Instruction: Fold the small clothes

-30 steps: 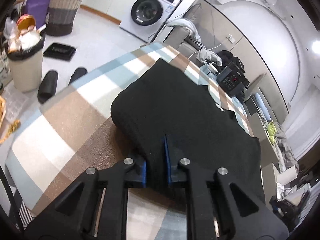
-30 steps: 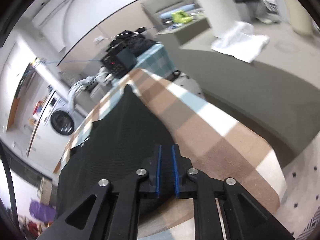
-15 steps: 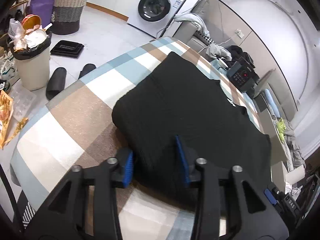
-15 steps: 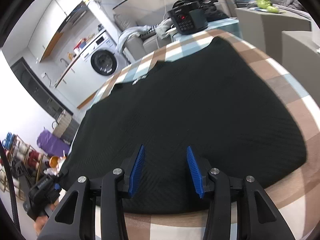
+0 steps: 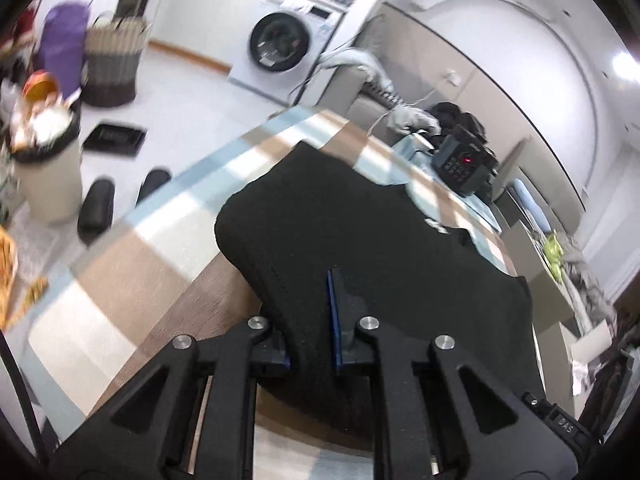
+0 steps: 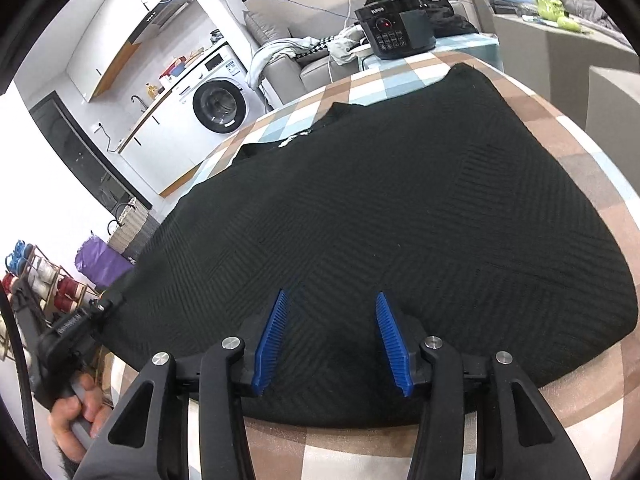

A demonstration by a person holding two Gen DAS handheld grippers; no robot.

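Note:
A black knitted garment (image 6: 380, 208) lies spread on the checked tablecloth (image 6: 580, 396); it also shows in the left wrist view (image 5: 360, 216). My left gripper (image 5: 310, 320) is shut on a raised fold of the garment's near edge, which bulges between the blue pads. My right gripper (image 6: 330, 320) is open, its blue pads (image 6: 272, 336) hovering over the garment's near edge and holding nothing. The left gripper's body (image 6: 68, 328) and the hand holding it show at the lower left of the right wrist view.
A black cooker (image 6: 394, 32) with a red light stands at the table's far end, also seen in the left wrist view (image 5: 464, 164). A bin (image 5: 44, 168), slippers (image 5: 96, 208) and a woven basket (image 5: 114, 60) are on the floor to the left. A washing machine (image 5: 280, 52) stands beyond.
My left gripper was shut, opened half a second ago, and has now closed on a fold of the garment's edge. My right gripper opened and now hangs over the spread garment.

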